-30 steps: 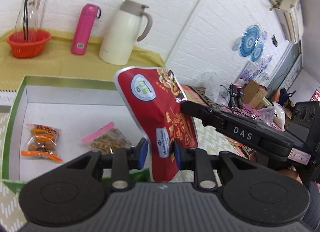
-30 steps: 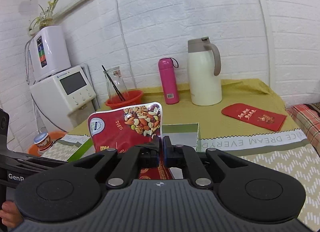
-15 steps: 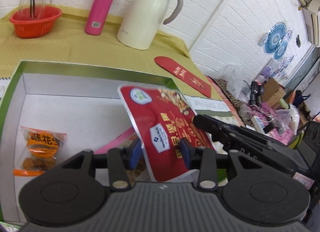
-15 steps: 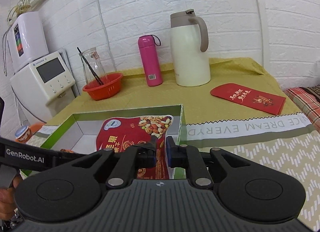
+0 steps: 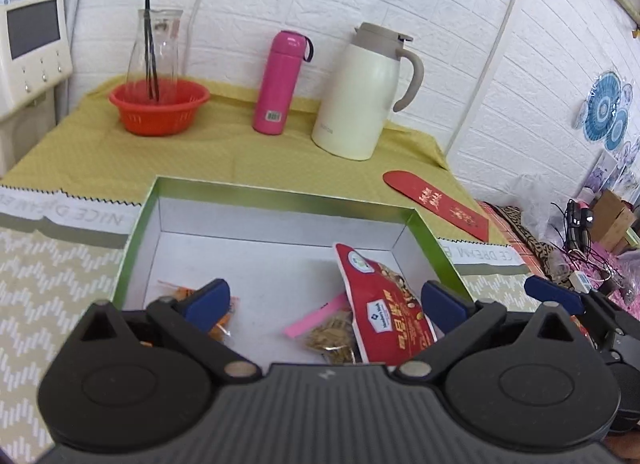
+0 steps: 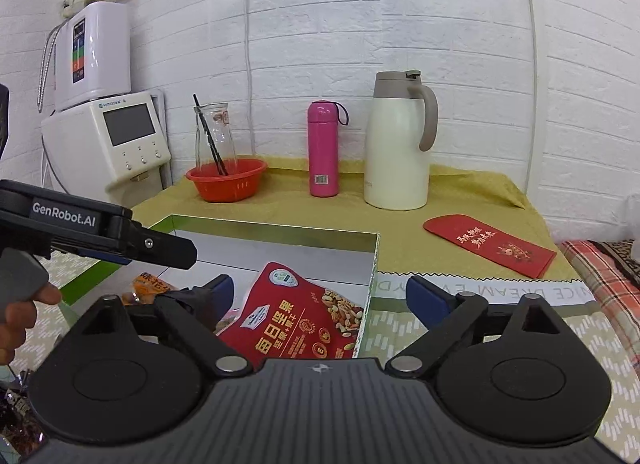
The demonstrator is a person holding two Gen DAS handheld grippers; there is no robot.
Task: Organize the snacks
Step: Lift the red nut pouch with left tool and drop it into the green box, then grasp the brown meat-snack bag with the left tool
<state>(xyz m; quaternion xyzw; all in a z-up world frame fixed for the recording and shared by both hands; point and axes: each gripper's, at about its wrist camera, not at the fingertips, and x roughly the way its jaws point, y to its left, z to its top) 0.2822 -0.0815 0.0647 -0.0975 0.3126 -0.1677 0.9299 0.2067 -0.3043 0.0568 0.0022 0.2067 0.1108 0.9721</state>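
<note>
Release of the nut bag [image 5: 382,314] into the box [image 5: 280,200]. Both hand-held grippers, left [image 5: 326,302] and right [image 6: 320,296], have just been opening; jaws now stand wide, pads clear of the bag. The bag lies inside the box against its right wall, partly over a small clear packet [image 5: 334,338], long axis running away from the grippers. It sits between the jaws of each, nearer the left gripper's right pad.

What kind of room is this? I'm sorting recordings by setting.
Probably a lived-in home, perhaps a kitchen or dining corner: a cloth-covered table against a white brick wall holds a cream thermal jug and a pink flask, with a countertop water dispenser alongside.
</note>
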